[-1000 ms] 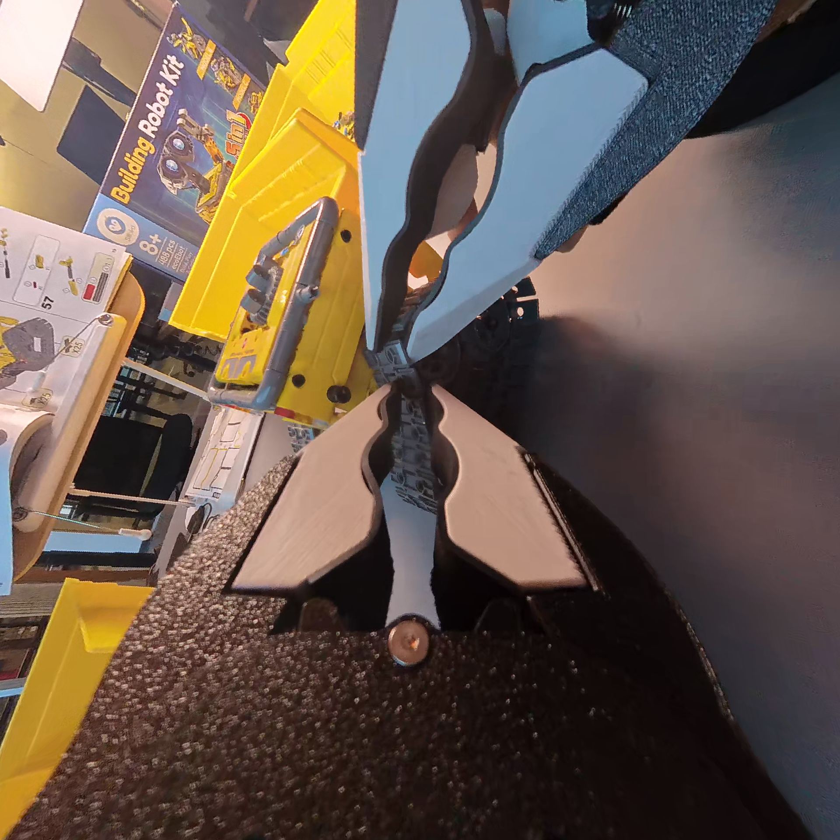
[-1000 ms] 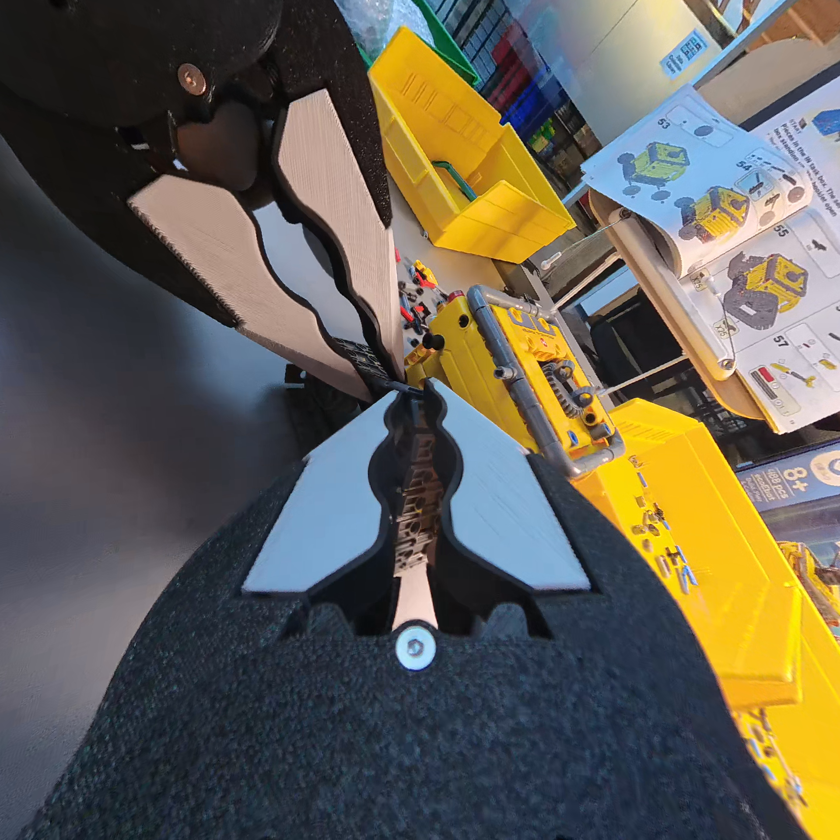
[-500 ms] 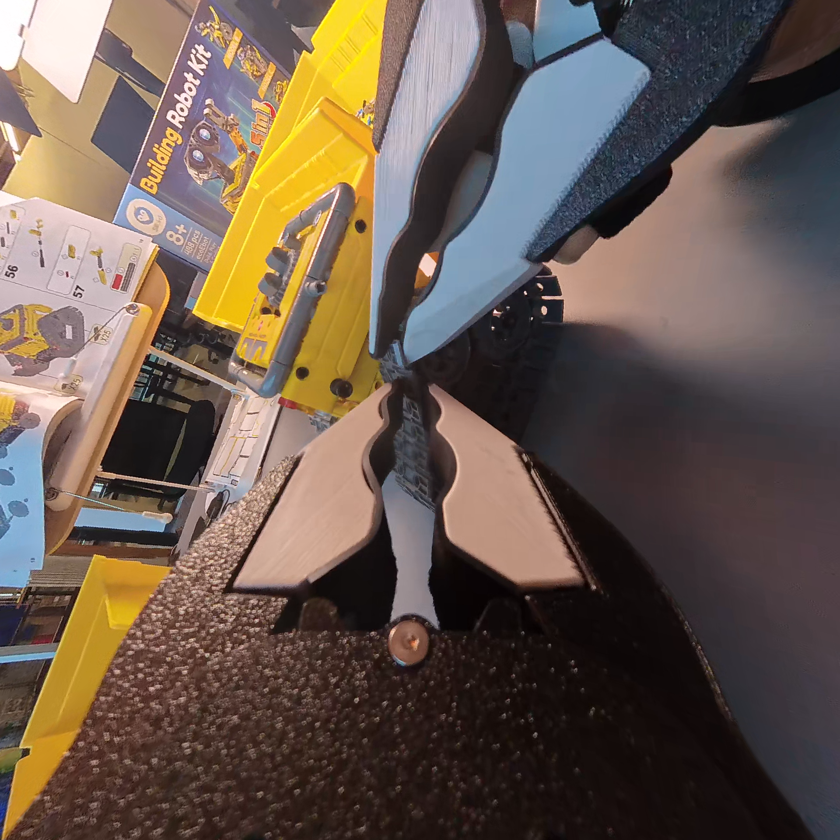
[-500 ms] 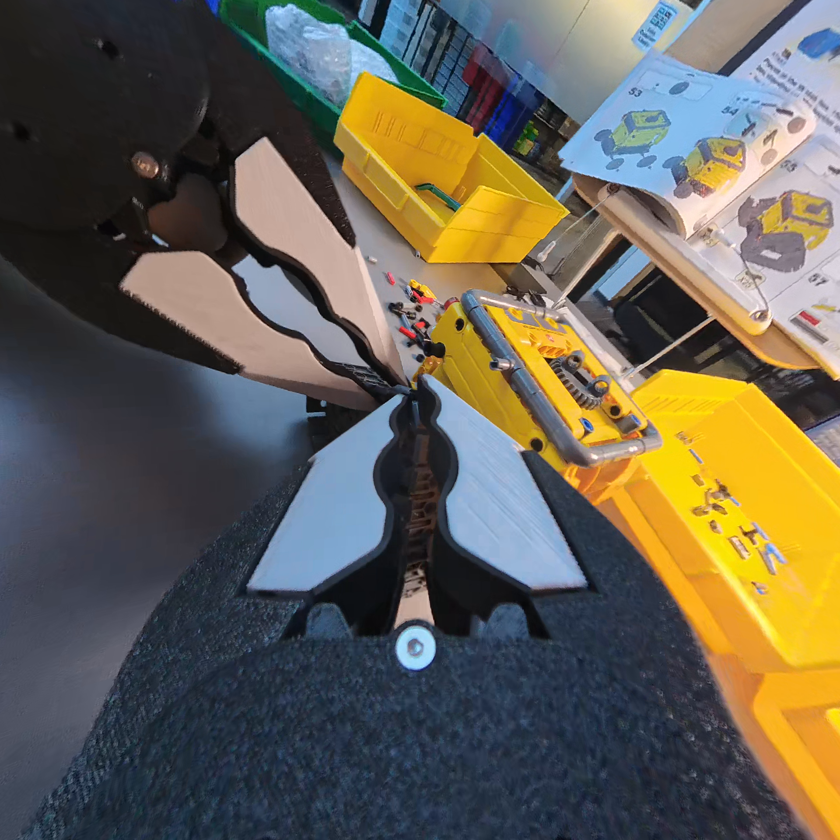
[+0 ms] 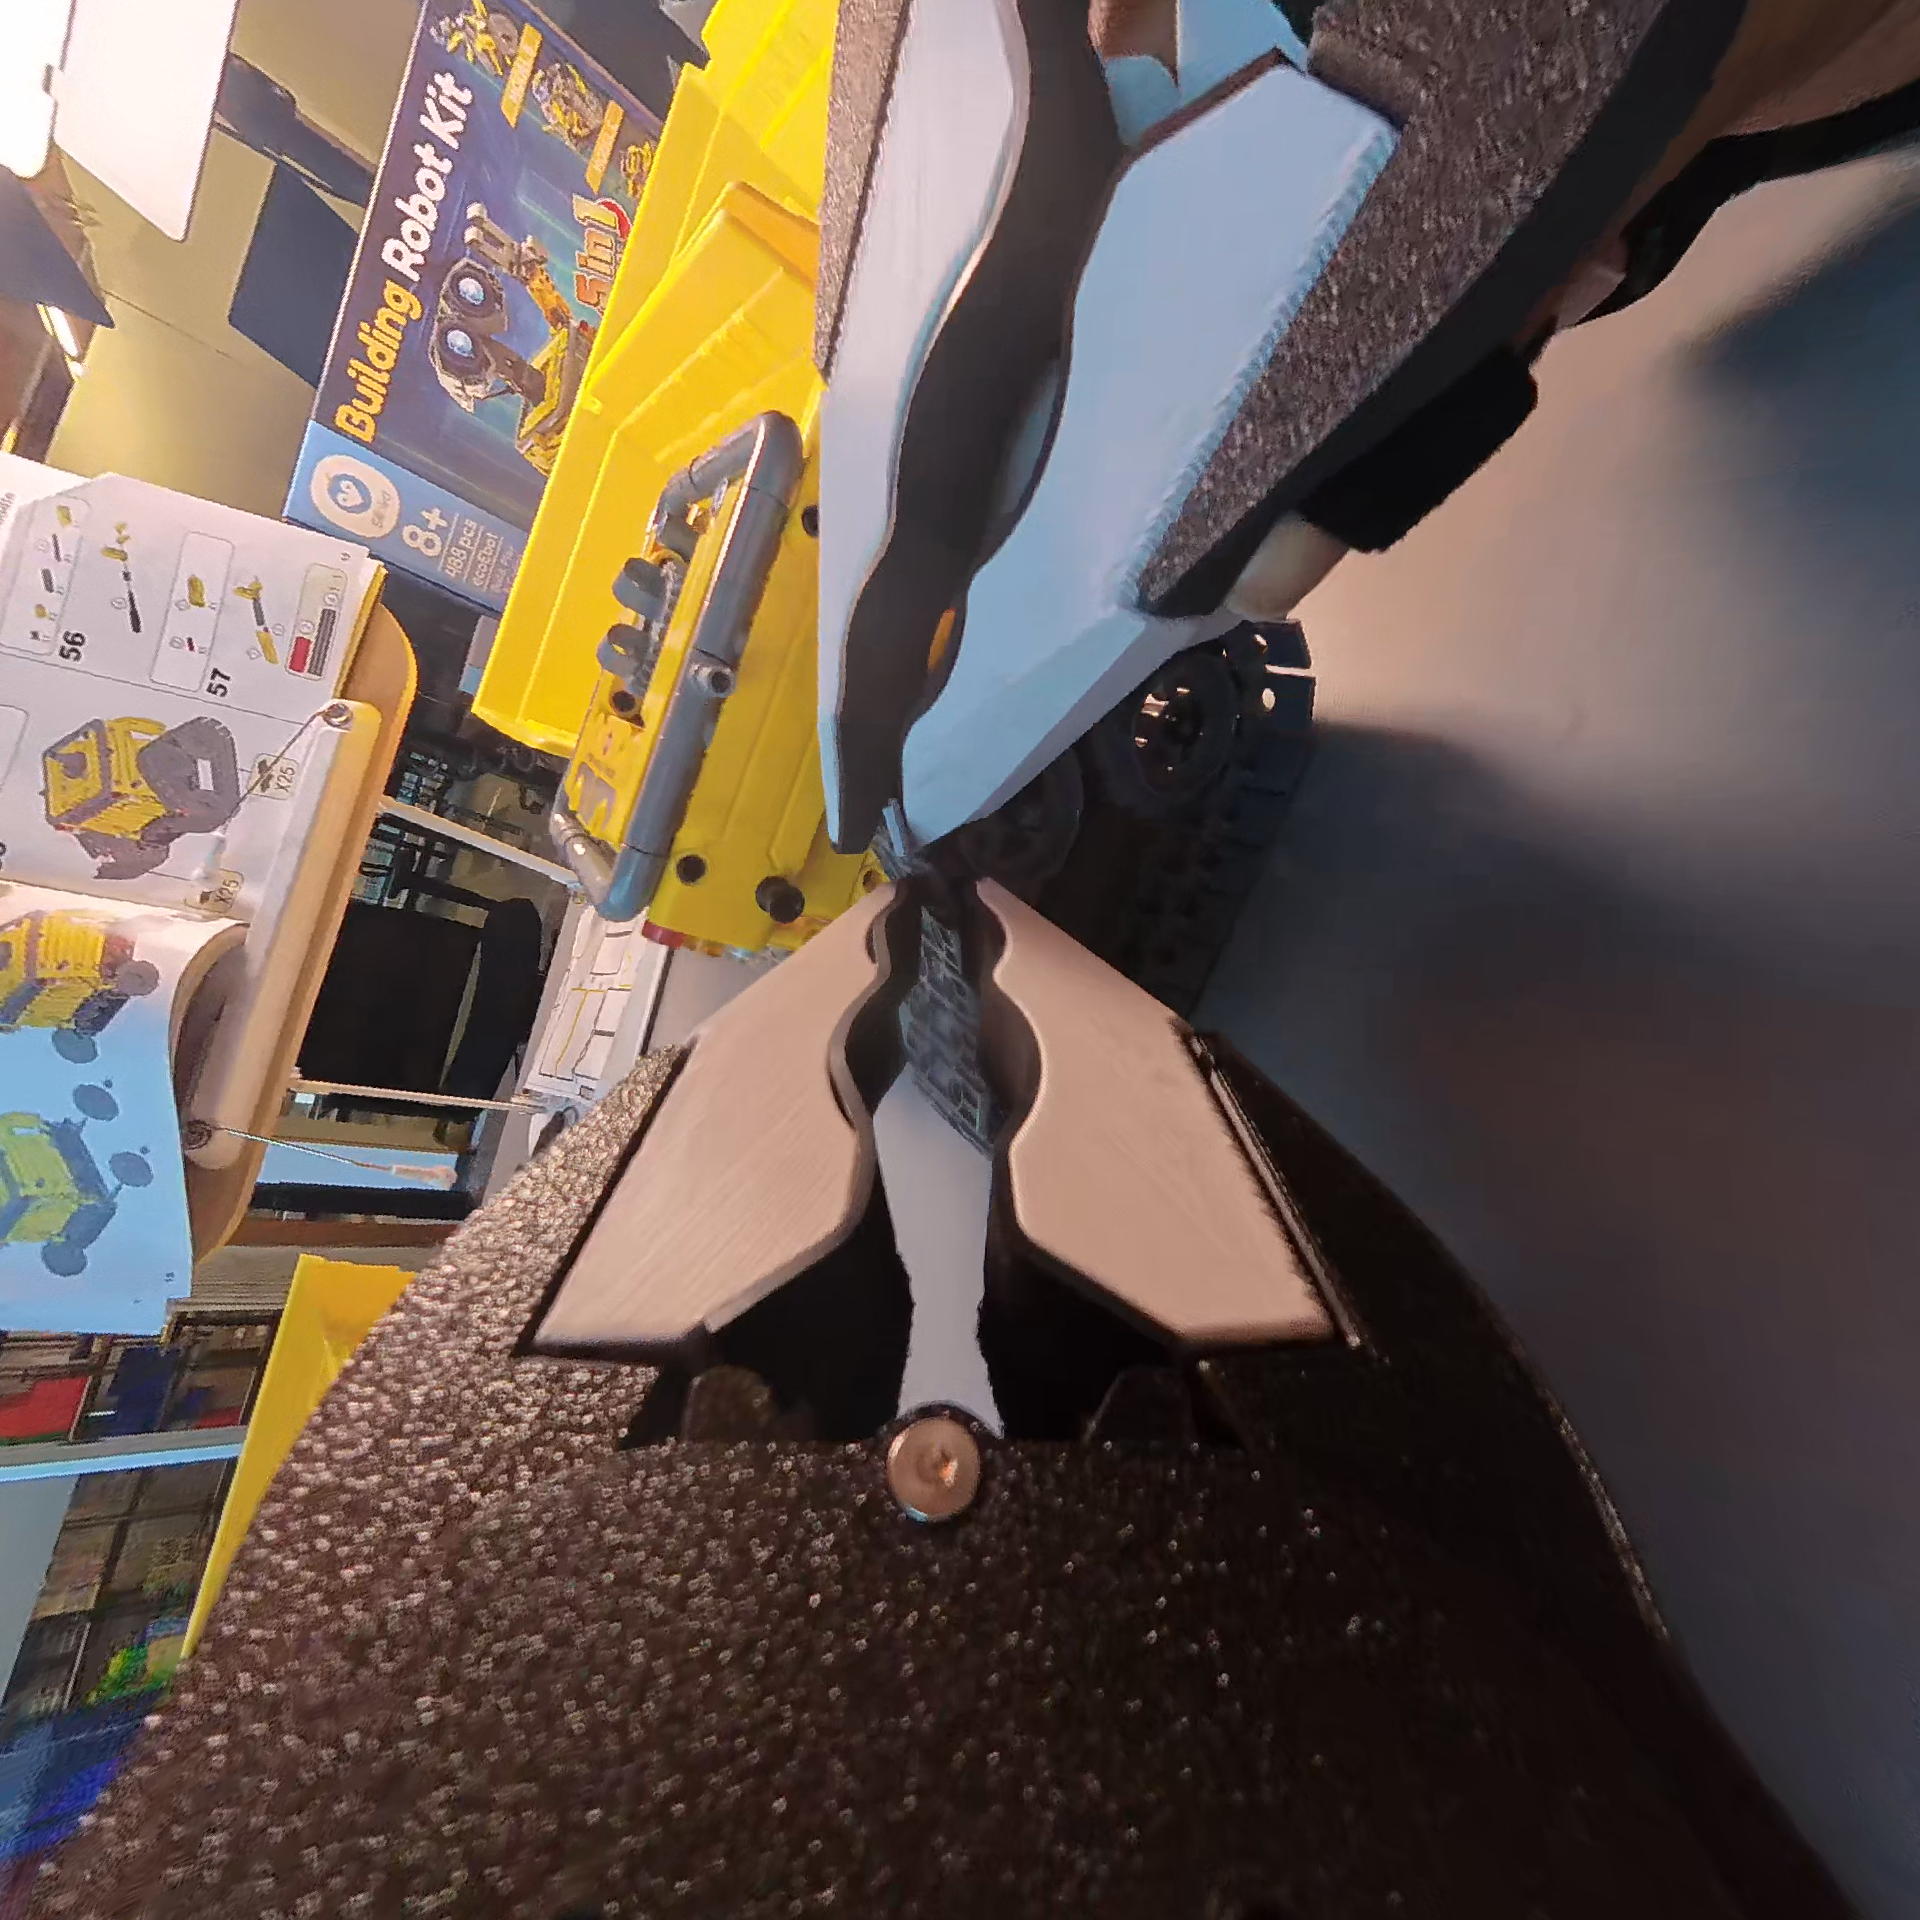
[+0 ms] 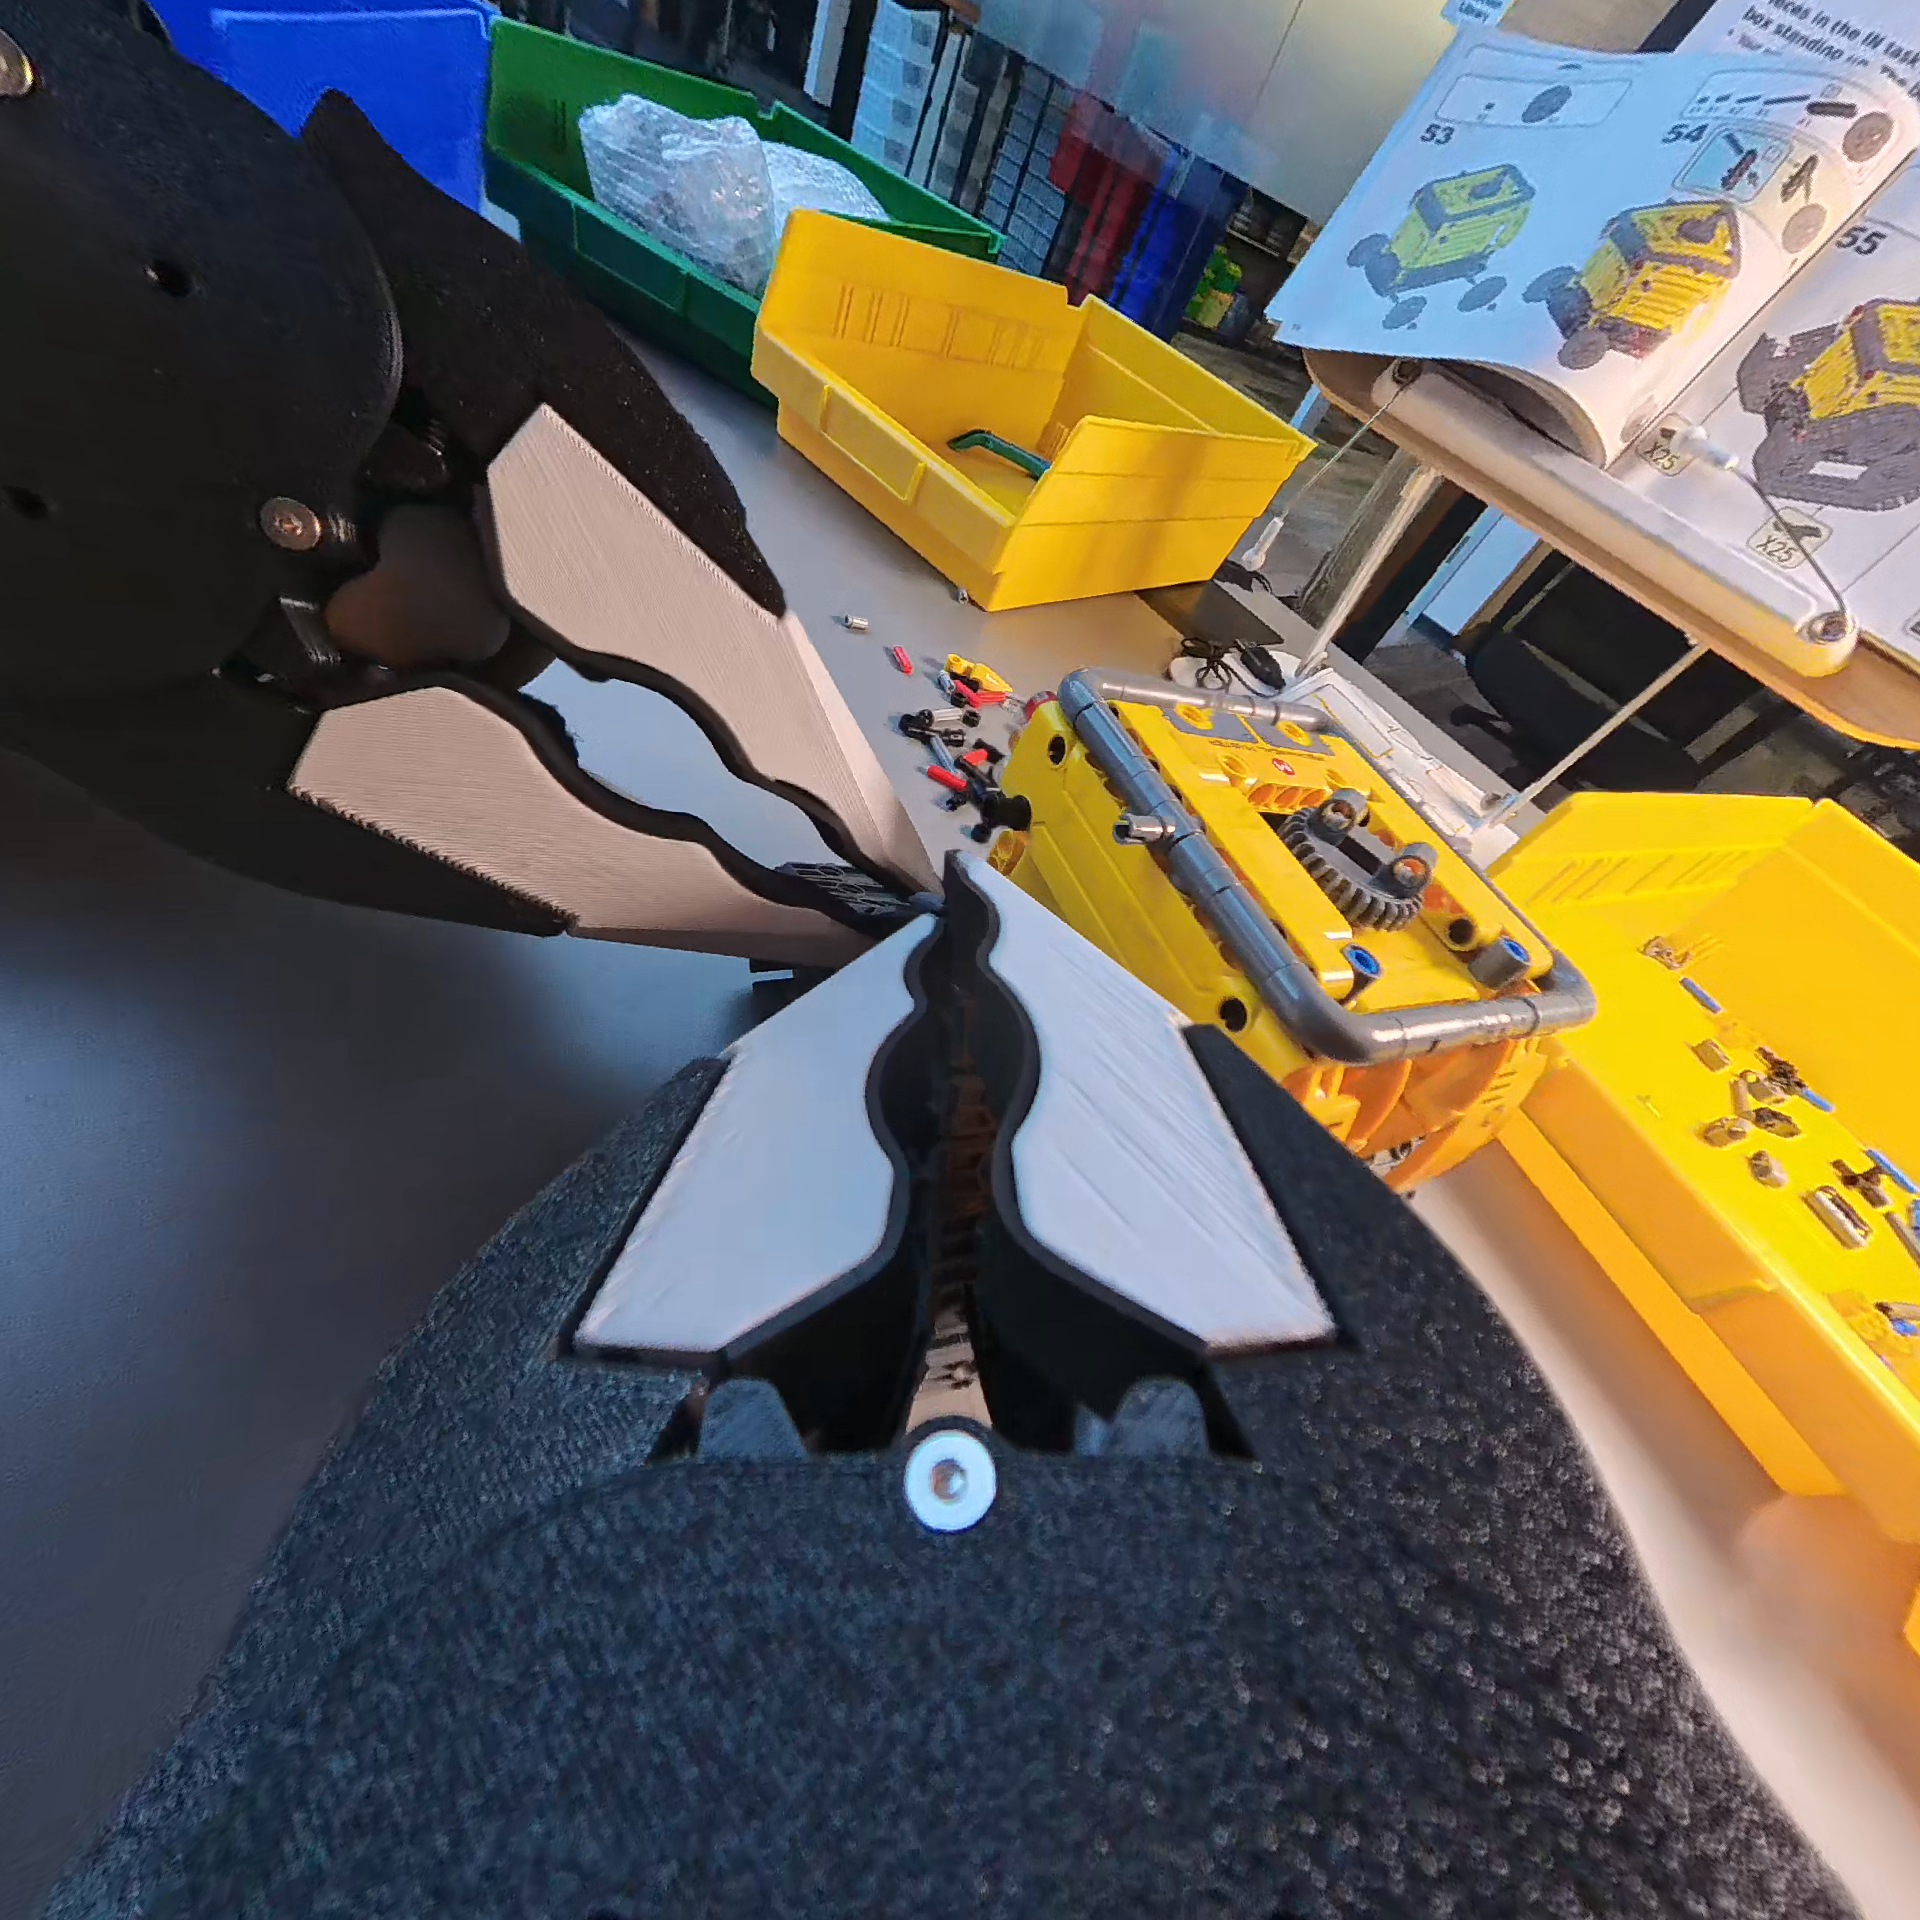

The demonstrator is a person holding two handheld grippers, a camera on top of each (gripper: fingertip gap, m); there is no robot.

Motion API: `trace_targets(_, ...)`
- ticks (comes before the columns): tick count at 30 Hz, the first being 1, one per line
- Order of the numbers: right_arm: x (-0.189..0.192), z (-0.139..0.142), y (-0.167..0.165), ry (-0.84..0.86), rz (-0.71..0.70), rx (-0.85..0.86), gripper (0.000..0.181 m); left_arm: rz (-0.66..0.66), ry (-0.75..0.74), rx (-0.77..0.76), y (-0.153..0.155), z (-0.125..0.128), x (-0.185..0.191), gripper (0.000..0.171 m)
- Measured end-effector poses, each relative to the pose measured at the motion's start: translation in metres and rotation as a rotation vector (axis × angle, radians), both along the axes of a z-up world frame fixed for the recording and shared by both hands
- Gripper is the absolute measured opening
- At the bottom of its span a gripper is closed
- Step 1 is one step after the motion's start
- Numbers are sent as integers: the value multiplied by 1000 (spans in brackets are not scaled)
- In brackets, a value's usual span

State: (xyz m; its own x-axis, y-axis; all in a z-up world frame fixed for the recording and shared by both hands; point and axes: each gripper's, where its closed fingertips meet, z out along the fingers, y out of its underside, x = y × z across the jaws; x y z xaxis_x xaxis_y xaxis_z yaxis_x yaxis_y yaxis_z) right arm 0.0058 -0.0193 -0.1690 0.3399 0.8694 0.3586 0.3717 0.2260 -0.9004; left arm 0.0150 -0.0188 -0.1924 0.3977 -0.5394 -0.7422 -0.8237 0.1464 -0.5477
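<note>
While both grippers are pinching one black track strip (image 6: 961, 1174) beside the yellow model (image 6: 1278, 883), slippage is looming. The left gripper (image 5: 935, 914) and right gripper (image 6: 951, 894) are each clamping it nearly closed, tip to tip; opposing pulls could be separating its links.

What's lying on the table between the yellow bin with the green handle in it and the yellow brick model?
In the right wrist view, small loose red and black pegs lie scattered on the table between the yellow bin and the yellow brick model.
</note>
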Motion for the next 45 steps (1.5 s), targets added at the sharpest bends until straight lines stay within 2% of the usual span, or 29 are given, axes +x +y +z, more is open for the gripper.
trace_targets(7, 0, 2, 2, 51, 11, -50, 0, -5, -34, -21, 2, 3, 1, 4)
trace_targets(10, 3, 12, 4, 166, 33, -175, 0, -47, -63, -24, -5, 7, 8, 6)
trace_targets(11, 6, 20, 10, 243, -2, -207, 0, -123, -41, -42, -19, -1, 21, 7)
trace_targets(12, 13, 28, 19, 292, -12, -253, 0, -139, 32, 7, -24, -4, 27, 9)
trace_targets(13, 18, 38, 23, 362, -8, -298, 0, -144, 14, 12, -25, 3, 29, 9)
trace_targets(14, 20, 42, 20, 309, -21, -167, 0, -179, -88, -37, -29, 15, 33, 5)
trace_targets(15, 18, 46, 12, 299, -3, -119, 0, -198, -111, -62, -32, 18, 35, 4)
trace_targets(17, 20, 45, 8, 311, 53, -161, 0, -203, -57, -8, -33, 14, 37, 5)
trace_targets(21, 28, 42, 2, 275, 104, -159, 2, -190, -147, -36, -31, 19, 25, 5)
trace_targets(27, 43, 25, -6, 160, 76, -154, 5, -138, -167, -75, -37, 12, 2, 6)
trace_targets(30, 65, 18, 1, 80, 0, -114, 4, -70, -184, -118, -42, 6, -16, 6)
trace_targets(32, 79, 13, 6, 50, -48, -148, 4, -15, -195, -157, -45, 1, -30, 6)
trace_targets(36, 113, -1, 16, -95, -147, -175, 5, 123, -242, -307, -49, -15, -58, 6)
trace_targets(41, 158, -17, 25, -163, -246, -298, 2, 229, -317, -393, -54, -24, -83, 2)
trace_targets(43, 168, -28, 23, -212, -257, -334, 3, 257, -325, -411, -55, -26, -90, 3)
trace_targets(45, 169, -31, 16, -225, -227, -345, 14, 283, -312, -404, -56, -26, -99, 3)
